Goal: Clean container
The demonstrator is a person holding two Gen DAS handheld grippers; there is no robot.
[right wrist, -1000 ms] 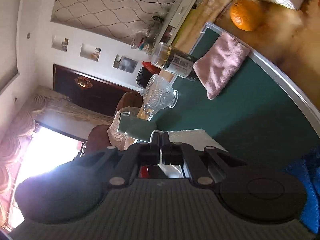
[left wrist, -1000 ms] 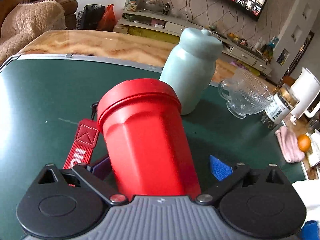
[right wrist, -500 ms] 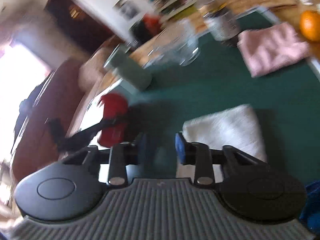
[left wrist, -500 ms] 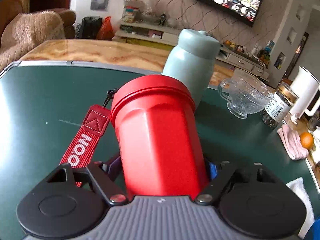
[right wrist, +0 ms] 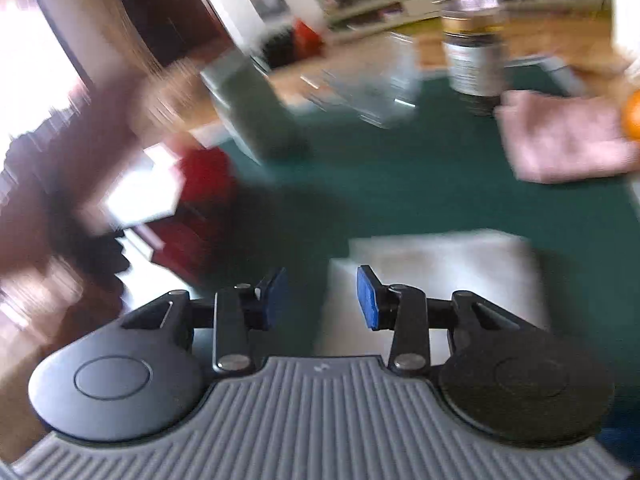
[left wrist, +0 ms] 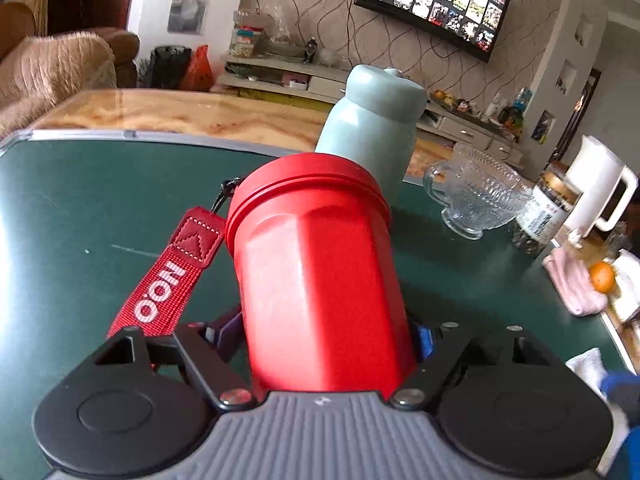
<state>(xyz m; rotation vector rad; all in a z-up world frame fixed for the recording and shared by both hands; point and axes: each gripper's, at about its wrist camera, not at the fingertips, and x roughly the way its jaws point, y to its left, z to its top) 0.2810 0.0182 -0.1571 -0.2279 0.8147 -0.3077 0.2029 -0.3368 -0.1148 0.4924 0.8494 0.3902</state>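
left wrist view: left gripper [left wrist: 326, 336] clamps lidded red container [left wrist: 316, 272]; right gripper [right wrist: 320, 300] gapes empty.

The red container [left wrist: 320, 292] hides the left fingers' pads; the right wrist view is motion-blurred (glassware indistinct).

Right gripper [right wrist: 320, 294] opened wider, swung level above white cloth [right wrist: 440, 264]

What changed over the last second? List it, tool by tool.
The left tool closed onto the red container, whose strap now lies closer. The right tool opened from shut and swung down over the white cloth. The pale green bottle, glass cup and pink cloth stayed put.
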